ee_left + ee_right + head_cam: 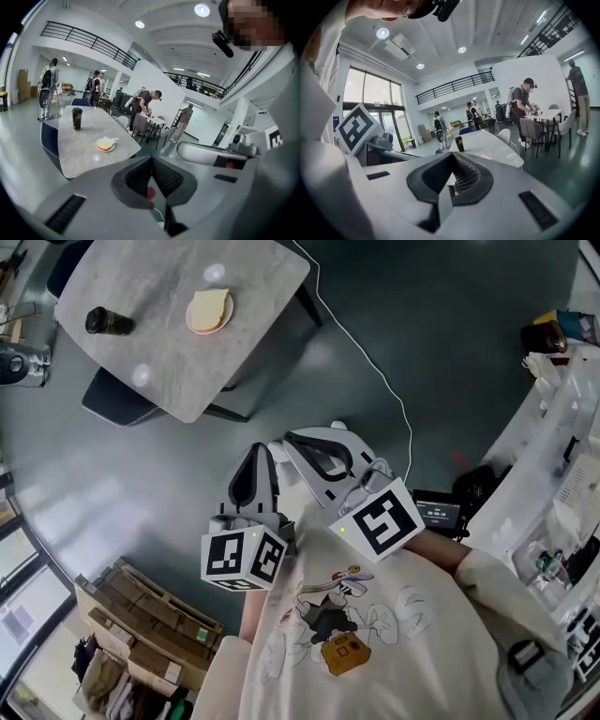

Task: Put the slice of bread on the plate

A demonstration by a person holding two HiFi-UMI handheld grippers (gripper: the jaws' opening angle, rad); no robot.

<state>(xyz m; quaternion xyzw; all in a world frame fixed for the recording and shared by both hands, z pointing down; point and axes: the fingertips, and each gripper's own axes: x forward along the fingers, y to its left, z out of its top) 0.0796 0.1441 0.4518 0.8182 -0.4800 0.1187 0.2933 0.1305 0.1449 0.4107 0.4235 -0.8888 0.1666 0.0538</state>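
Slice of bread (210, 304): 1, lying on plate (193, 326), on counter (169, 371), near dark cup (108, 322). Left claw (260, 449), right claw (291, 438): 2, both pressed together, empty, well apart from counter.

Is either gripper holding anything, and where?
Nothing is held: the left gripper and right gripper are shut, empty. The pale bread slice lies on the round orange plate.

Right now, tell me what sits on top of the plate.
A slice of bread lies on the plate, nothing else. Only the plate's rim shows; the bread covers its middle.
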